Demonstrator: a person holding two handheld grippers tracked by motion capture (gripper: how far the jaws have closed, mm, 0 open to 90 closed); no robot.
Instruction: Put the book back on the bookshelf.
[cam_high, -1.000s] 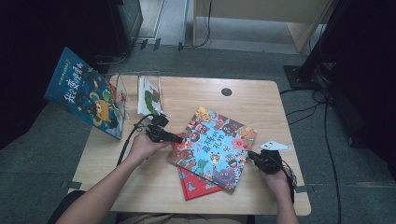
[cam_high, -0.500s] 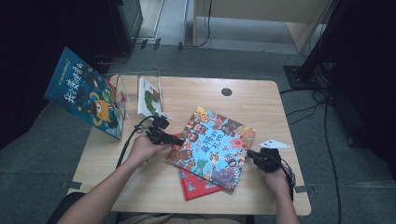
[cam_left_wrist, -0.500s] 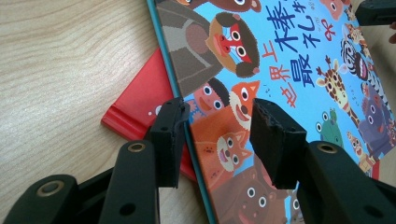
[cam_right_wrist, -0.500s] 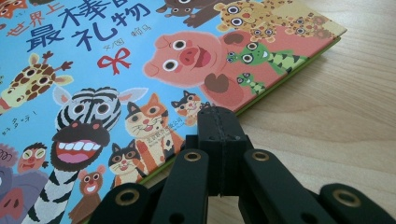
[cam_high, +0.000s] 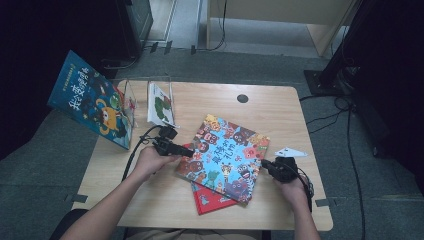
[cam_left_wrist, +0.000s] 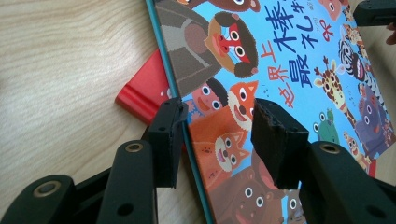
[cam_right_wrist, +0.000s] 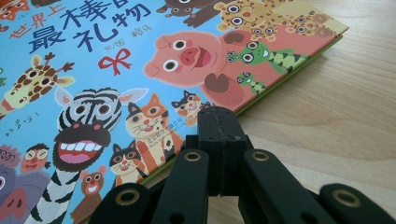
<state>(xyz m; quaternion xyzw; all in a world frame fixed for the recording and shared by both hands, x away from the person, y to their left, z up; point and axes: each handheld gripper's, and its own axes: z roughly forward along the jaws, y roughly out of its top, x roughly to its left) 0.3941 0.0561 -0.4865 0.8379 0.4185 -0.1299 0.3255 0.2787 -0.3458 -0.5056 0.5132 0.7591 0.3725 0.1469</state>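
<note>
A picture book with a blue cover full of cartoon animals (cam_high: 225, 155) lies slanted on the wooden table (cam_high: 280, 115), on top of a red book (cam_high: 212, 199). My left gripper (cam_high: 187, 150) is at the book's left edge. In the left gripper view its jaws (cam_left_wrist: 217, 112) stand apart astride that edge of the cover (cam_left_wrist: 289, 60), pads off it, with the red book (cam_left_wrist: 144, 88) below. My right gripper (cam_high: 265, 164) is at the book's right edge. Its jaws (cam_right_wrist: 217, 114) are shut together, tips against the edge of the cover (cam_right_wrist: 116, 70).
A blue book (cam_high: 92, 102) stands propped at the table's far left corner. Beside it, a clear stand holds a white and green book (cam_high: 161, 102). A white paper triangle (cam_high: 291, 151) lies near the right gripper. A dark cable hole (cam_high: 242, 98) is at the back.
</note>
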